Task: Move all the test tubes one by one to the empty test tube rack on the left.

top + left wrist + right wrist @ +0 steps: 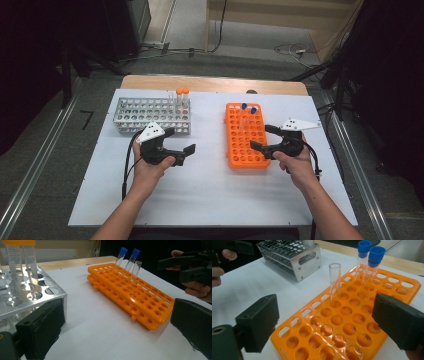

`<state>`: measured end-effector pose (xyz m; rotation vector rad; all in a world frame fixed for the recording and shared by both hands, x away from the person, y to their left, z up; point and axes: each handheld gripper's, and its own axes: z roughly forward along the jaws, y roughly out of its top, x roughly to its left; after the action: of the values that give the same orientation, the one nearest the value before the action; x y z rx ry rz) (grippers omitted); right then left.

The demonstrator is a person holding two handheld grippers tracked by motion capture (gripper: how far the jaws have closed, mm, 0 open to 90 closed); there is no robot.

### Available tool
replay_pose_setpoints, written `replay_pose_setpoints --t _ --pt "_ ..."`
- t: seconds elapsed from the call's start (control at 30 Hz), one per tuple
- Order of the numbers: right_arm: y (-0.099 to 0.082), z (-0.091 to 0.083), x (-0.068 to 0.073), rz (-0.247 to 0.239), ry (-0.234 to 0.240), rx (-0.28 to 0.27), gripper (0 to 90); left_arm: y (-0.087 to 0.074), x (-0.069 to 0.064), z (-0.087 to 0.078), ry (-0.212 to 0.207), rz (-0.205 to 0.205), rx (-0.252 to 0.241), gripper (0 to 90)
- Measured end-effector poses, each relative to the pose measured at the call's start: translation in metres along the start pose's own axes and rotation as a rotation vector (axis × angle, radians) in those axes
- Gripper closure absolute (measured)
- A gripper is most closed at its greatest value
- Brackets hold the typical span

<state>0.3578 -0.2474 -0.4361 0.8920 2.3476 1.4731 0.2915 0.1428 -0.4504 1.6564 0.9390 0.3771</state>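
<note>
My right gripper (325,322) has its jaws spread, empty, before the uncapped glass tube (334,282) standing centre-frame in the orange rack (352,327). It looks light, slick and fragile; I'd pinch mid-length, gently. Left gripper (112,330) jaws also spread.

No readable text, labels or numbers anywhere.

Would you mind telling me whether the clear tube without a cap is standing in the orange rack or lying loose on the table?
In the rack: the uncapped tube stands upright in a hole of the orange rack.
</note>
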Motion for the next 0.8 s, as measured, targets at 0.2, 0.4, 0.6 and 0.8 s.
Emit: replay_pose_setpoints --t 0.2,0.4,0.6,0.8 --pt "0.006 0.016 -0.002 0.041 -0.007 -0.003 20.9 -0.001 0.001 0.001 0.002 -0.007 0.008 0.0" --pt "0.007 0.033 -0.007 0.066 -0.023 0.048 34.4 -0.002 0.0 0.001 0.001 -0.005 0.011 0.0" --pt "0.009 0.049 -0.011 0.056 -0.034 0.099 49.9 -0.002 0.001 0.001 0.003 -0.007 0.009 0.0" --pt "0.007 0.06 -0.012 0.05 -0.054 0.124 60.4 -0.003 0.0 0.002 0.0 -0.005 0.015 0.0"
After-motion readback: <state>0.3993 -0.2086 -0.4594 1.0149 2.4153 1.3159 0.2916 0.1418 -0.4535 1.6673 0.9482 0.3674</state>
